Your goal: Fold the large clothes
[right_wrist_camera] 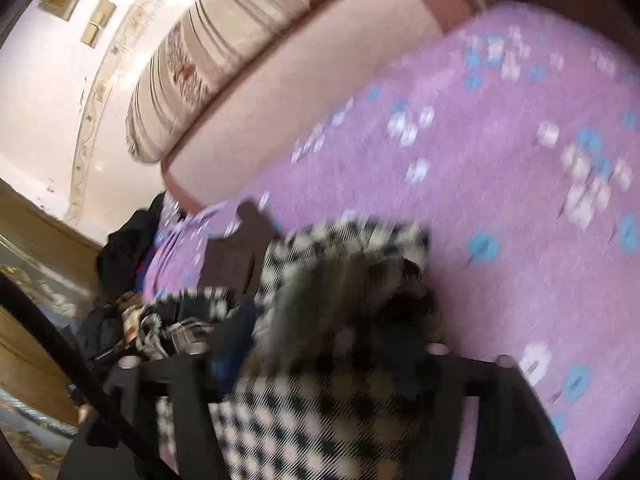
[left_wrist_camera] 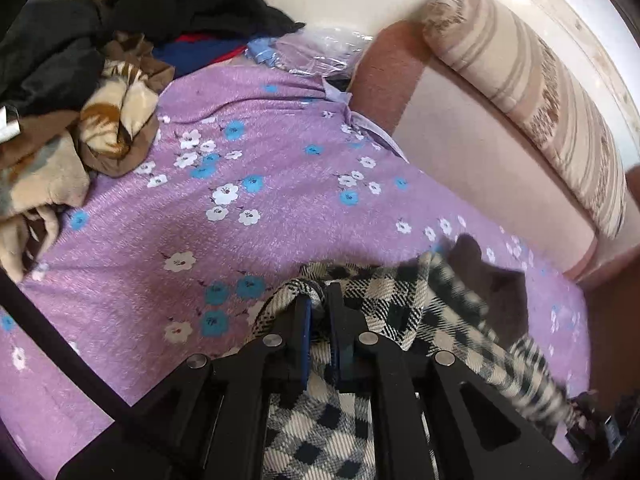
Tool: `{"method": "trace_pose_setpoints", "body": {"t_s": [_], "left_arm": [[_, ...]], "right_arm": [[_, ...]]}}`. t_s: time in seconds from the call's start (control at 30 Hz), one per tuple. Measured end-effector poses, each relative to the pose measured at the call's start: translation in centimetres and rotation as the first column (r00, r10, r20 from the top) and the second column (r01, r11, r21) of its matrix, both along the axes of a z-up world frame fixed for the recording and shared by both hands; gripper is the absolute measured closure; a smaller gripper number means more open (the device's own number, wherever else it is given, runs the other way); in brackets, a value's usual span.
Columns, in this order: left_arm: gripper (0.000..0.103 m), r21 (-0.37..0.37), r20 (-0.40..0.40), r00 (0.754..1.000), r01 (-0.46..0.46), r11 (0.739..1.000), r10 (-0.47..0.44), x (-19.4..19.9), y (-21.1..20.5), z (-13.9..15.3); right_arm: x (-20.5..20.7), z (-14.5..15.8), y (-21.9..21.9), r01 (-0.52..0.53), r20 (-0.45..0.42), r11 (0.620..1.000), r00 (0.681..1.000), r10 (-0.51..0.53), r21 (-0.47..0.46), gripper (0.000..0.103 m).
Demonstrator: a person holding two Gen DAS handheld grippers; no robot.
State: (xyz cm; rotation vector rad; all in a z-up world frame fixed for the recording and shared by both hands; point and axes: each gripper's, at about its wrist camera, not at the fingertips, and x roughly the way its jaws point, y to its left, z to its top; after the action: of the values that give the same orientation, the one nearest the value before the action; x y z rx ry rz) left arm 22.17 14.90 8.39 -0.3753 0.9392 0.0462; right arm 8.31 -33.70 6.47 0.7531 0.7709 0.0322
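Note:
A black-and-cream checked garment (left_wrist_camera: 404,312) hangs over the near part of a bed with a purple flowered sheet (left_wrist_camera: 248,216). My left gripper (left_wrist_camera: 318,312) is shut on a fold of the garment's edge, and cloth drapes down between its arms. In the right wrist view the same checked garment (right_wrist_camera: 320,412) is bunched over my right gripper (right_wrist_camera: 320,344). That view is blurred, and the cloth hides the fingertips. A dark brown cloth (right_wrist_camera: 236,256) lies under the garment on the sheet (right_wrist_camera: 500,184).
A heap of dark and brown patterned clothes (left_wrist_camera: 80,92) fills the far left of the bed. A clear plastic bag (left_wrist_camera: 312,50) lies at its far end. A pink headboard with a striped bolster (left_wrist_camera: 532,96) runs along the right side.

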Motion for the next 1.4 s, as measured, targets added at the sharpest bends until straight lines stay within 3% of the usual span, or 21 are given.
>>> {"method": "trace_pose_setpoints", "body": {"t_s": [0.2, 0.37, 0.6, 0.7, 0.77, 0.83, 0.9, 1.0, 1.07, 1.2, 1.3, 1.4], "left_arm": [[0.092, -0.128, -0.04, 0.998, -0.043, 0.991, 0.039, 1.3, 1.1, -0.8], [0.09, -0.195, -0.045, 0.999, -0.026, 0.98, 0.017, 1.5, 1.7, -0.3], [0.078, -0.334, -0.037, 0.999, -0.031, 0.942, 0.02, 1.3, 3.3, -0.4], [0.076, -0.405, -0.049, 0.998, -0.051, 0.913, 0.034, 1.2, 4.3, -1.1], [0.074, -0.489, -0.056, 0.997, -0.069, 0.869, 0.048, 1.3, 5.3, -1.6], [0.066, -0.592, -0.059, 0.996, -0.094, 0.801, 0.072, 1.2, 6.7, -2.2], [0.034, -0.619, -0.042, 0.992, -0.121, 0.776, 0.121, 0.8, 7.9, -2.0], [0.031, -0.651, -0.027, 0.98, -0.165, 0.741, 0.195, -0.2, 10.1, -1.7], [0.031, -0.621, -0.025, 0.985, -0.148, 0.77, 0.17, -0.7, 10.4, -1.4], [0.031, -0.409, 0.012, 0.999, -0.023, 0.912, 0.03, -3.8, 8.7, -0.3], [0.031, -0.29, 0.008, 0.996, 0.083, 0.953, -0.084, -6.6, 7.2, -0.9], [0.031, -0.211, -0.005, 0.977, 0.207, 0.955, -0.213, -9.7, 5.4, -2.3]], "right_arm": [[0.0, 1.3, -1.3, 0.052, 0.028, 0.998, 0.998, -0.051, -0.028, 0.033], [-0.2, 3.1, 2.3, -0.029, 0.047, 0.986, 0.998, 0.037, -0.165, 0.033], [0.1, 1.5, 6.8, -0.146, -0.021, 0.949, 0.989, 0.145, -0.279, 0.033], [0.2, 1.0, 8.0, -0.176, -0.047, 0.932, 0.984, 0.17, -0.317, 0.033], [0.1, 1.0, 8.6, -0.188, -0.055, 0.918, 0.982, 0.18, -0.349, 0.033], [0.1, 1.0, 8.8, -0.195, -0.057, 0.91, 0.981, 0.187, -0.365, 0.033], [-0.1, 1.1, 8.5, -0.194, -0.056, 0.911, 0.981, 0.186, -0.364, 0.033], [-0.4, 1.1, 7.8, -0.178, -0.057, 0.918, 0.984, 0.169, -0.355, 0.033], [-0.8, 1.3, 6.9, -0.161, -0.056, 0.922, 0.987, 0.151, -0.351, 0.033], [-2.6, 1.5, 4.6, -0.124, -0.051, 0.942, 0.992, 0.114, -0.312, 0.033], [-5.0, 0.7, 3.2, -0.11, -0.082, 0.955, 0.993, 0.091, -0.275, 0.033], [-7.3, 0.1, 2.8, -0.12, -0.118, 0.961, 0.989, 0.093, -0.25, 0.033]]}}
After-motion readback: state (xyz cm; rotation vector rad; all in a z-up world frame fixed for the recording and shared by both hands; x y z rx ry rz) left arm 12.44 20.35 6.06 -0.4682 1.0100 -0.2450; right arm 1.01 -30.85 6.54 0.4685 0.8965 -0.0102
